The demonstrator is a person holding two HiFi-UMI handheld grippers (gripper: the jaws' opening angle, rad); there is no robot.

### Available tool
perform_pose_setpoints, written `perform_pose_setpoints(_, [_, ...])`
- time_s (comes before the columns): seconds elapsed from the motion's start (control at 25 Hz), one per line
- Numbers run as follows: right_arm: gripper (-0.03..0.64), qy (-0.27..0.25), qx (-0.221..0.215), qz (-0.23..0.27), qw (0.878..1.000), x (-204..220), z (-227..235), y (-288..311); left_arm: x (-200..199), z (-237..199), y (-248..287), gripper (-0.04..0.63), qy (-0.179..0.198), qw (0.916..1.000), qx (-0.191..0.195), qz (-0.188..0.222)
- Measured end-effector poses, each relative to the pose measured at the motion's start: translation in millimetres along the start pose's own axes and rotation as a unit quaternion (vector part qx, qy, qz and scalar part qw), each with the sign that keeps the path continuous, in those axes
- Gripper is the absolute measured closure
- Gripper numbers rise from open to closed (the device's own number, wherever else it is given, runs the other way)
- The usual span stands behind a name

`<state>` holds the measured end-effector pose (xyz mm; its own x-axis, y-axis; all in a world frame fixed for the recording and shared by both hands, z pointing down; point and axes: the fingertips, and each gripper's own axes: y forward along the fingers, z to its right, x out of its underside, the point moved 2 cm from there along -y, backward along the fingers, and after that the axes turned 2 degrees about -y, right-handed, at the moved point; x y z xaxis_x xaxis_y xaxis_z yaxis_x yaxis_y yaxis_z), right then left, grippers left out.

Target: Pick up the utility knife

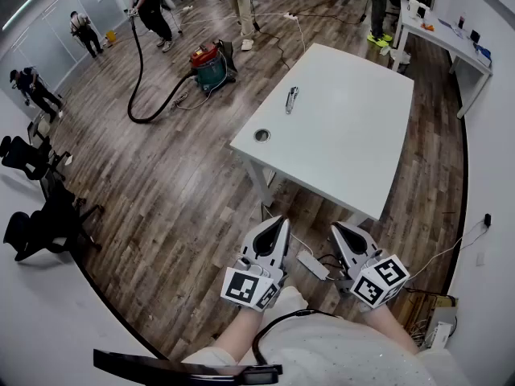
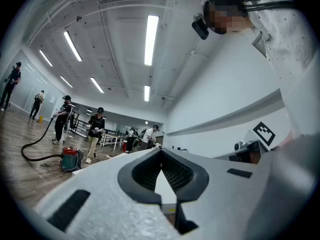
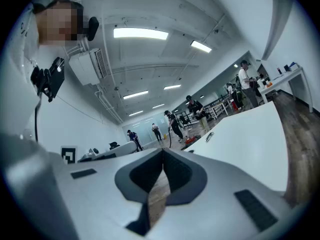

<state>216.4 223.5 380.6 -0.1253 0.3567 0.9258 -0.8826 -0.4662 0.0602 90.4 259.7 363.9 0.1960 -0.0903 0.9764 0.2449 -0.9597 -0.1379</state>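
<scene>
Utility knife [image 1: 291,100], seemingly closed: lay on white table [image 1: 354,135]. Left gripper [image 1: 278,220], right gripper [image 1: 336,226]: jaws together, empty, well apart from knife.

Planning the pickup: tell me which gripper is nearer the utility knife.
Left, narrowly. The left gripper sits short of the table, nearly in line with the utility knife; the right gripper is alongside the left but offset further sideways.
</scene>
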Motion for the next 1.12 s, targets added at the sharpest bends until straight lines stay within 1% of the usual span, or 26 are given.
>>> perform_pose_setpoints(0.12, [0.607,-0.004,0.001,-0.003,1.0,0,0,28,-6,-23,7,0.589,0.001,1.0,0.003,0.007])
perform_pose_setpoints(0.24, [0.607,-0.006,0.002,-0.005,1.0,2,-2,47,-12,-44,5,0.589,0.001,0.9999,-0.004,0.011])
perform_pose_setpoints(0.56, [0.607,-0.009,0.014,-0.003,1.0,1,8,79,-16,-90,-7,0.589,0.003,0.9994,-0.033,0.014])
perform_pose_setpoints(0.72, [0.607,-0.003,0.015,-0.005,1.0,4,12,90,-13,-103,-6,0.589,0.001,0.9991,-0.042,0.012])
perform_pose_setpoints(0.92, [0.607,-0.004,0.012,-0.001,1.0,-1,17,107,-18,-119,8,0.589,0.001,0.999,-0.04,0.018])
perform_pose_setpoints(1.12, [0.607,-0.003,0.017,0.003,1.0,-5,27,126,-20,-132,27,0.589,0.007,0.9995,-0.024,0.019])
